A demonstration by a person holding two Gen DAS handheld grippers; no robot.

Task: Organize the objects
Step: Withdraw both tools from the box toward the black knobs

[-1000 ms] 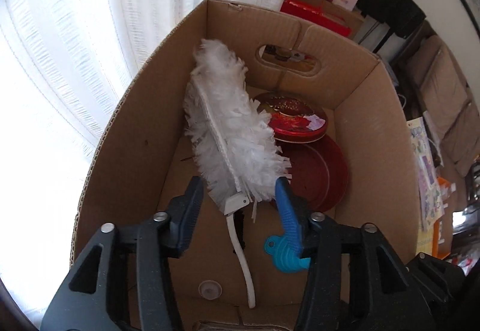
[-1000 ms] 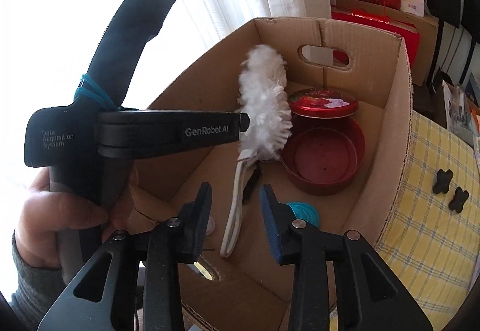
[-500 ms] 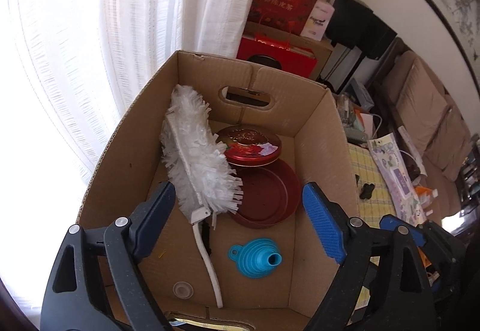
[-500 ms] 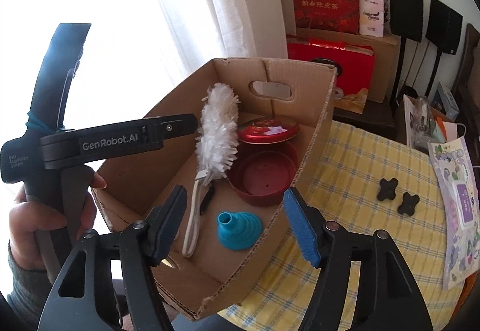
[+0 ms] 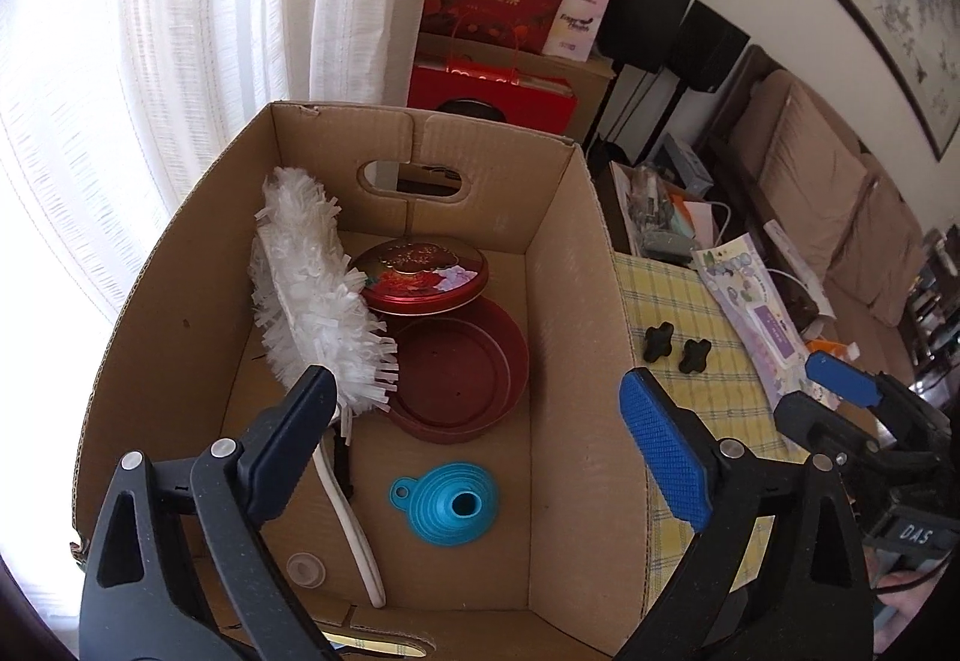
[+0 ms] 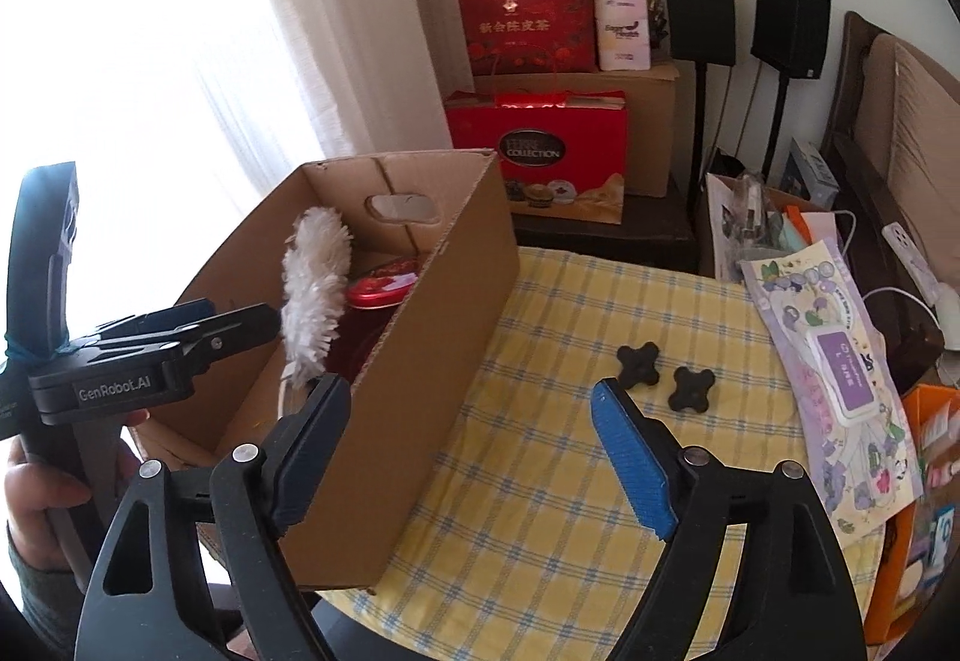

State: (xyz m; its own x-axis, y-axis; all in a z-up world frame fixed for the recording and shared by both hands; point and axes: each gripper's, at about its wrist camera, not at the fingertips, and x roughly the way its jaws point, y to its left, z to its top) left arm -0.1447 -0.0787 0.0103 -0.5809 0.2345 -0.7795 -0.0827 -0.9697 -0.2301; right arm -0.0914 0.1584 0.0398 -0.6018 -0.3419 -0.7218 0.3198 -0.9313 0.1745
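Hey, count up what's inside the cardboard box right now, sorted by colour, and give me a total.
White: 1, the duster
Red: 2, the tin lid and the tin base
Blue: 1, the funnel
Clear: 1, the small cap
Total: 5 in the cardboard box

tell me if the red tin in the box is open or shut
Open. The decorated lid is off and rests tilted on the far rim of the red tin, whose inside shows empty, inside the cardboard box.
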